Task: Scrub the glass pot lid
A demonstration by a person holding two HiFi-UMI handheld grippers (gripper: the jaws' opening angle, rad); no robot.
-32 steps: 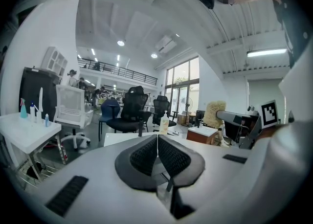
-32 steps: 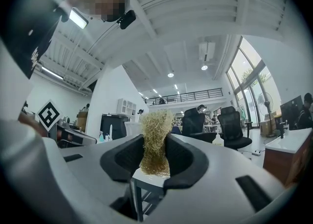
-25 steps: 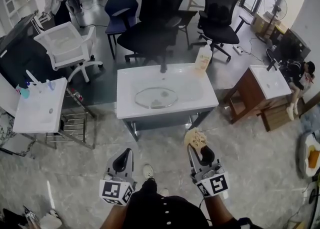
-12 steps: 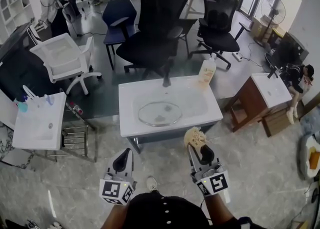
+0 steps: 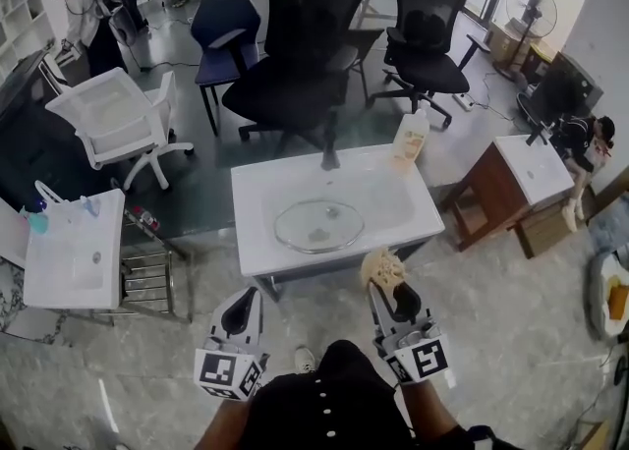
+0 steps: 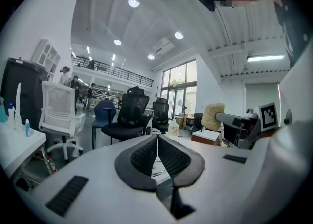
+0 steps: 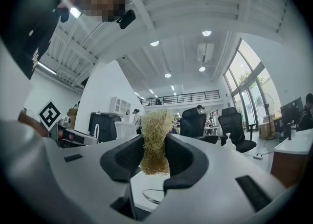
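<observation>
The glass pot lid [image 5: 318, 225] lies flat in the basin of the white sink [image 5: 257, 242], ahead of both grippers; a sliver of the glass pot lid [image 7: 152, 196] shows in the right gripper view. My right gripper [image 5: 381, 282] is shut on a tan fibrous scrubber [image 5: 381, 267], which sticks out beyond its jaws; in the right gripper view the scrubber [image 7: 156, 139] is pinched between the pads. My left gripper [image 5: 239, 312] is shut with nothing in it, its pads meeting. Both hover just short of the sink's near edge.
A soap bottle [image 5: 409, 141] stands at the sink's far right corner beside the faucet [image 5: 330, 155]. Black office chairs [image 5: 295, 55] stand behind the sink. A second white sink [image 5: 71, 247] is at the left, a wooden stand [image 5: 511, 188] at the right. People stand at the back left.
The sink and lid have come closer in the head view as I walk forward. Both grippers keep their places and their states.
</observation>
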